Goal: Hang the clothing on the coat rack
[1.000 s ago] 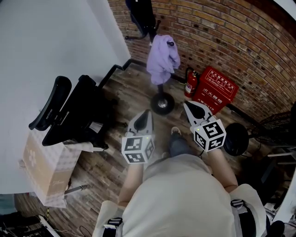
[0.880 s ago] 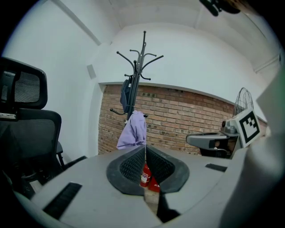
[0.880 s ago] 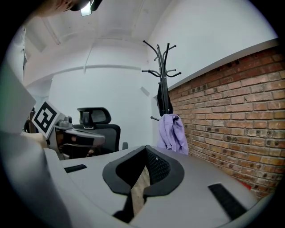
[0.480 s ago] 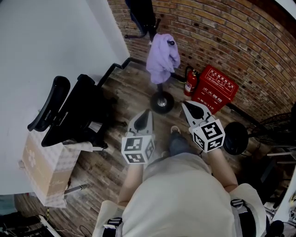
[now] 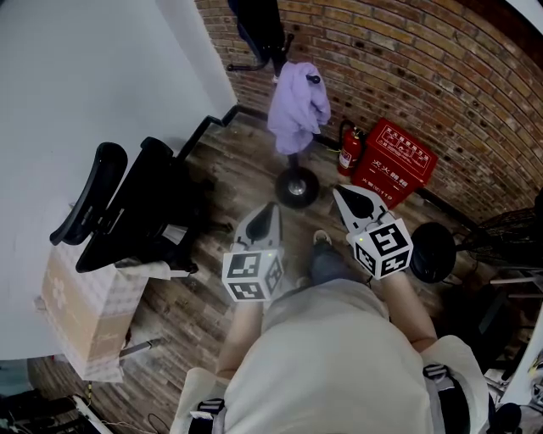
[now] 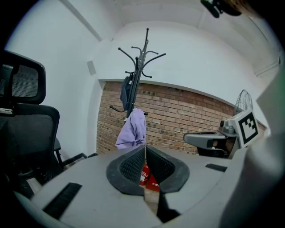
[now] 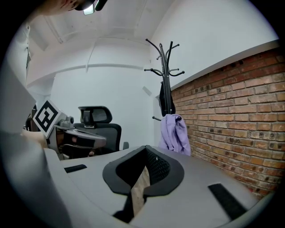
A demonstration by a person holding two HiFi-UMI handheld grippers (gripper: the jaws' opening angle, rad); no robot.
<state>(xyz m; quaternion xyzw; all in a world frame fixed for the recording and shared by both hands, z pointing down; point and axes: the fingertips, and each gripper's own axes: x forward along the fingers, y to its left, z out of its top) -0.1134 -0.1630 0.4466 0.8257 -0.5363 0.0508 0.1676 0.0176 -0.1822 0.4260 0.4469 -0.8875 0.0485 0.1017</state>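
A lilac garment (image 5: 297,106) hangs on a low hook of the black coat rack (image 5: 293,165), with a dark garment (image 5: 259,25) higher on the same pole. From the left gripper view the lilac garment (image 6: 132,130) and the rack (image 6: 140,62) stand straight ahead; the right gripper view shows the lilac garment (image 7: 174,132) and rack (image 7: 165,75) too. My left gripper (image 5: 270,208) and right gripper (image 5: 341,191) are both shut and empty, held side by side in front of my body, short of the rack's round base.
A black office chair (image 5: 136,203) stands at the left beside a white wall, with a cardboard box (image 5: 81,309) below it. A red fire extinguisher (image 5: 350,151) and a red box (image 5: 397,161) sit against the brick wall. A round black stool (image 5: 434,253) is at the right.
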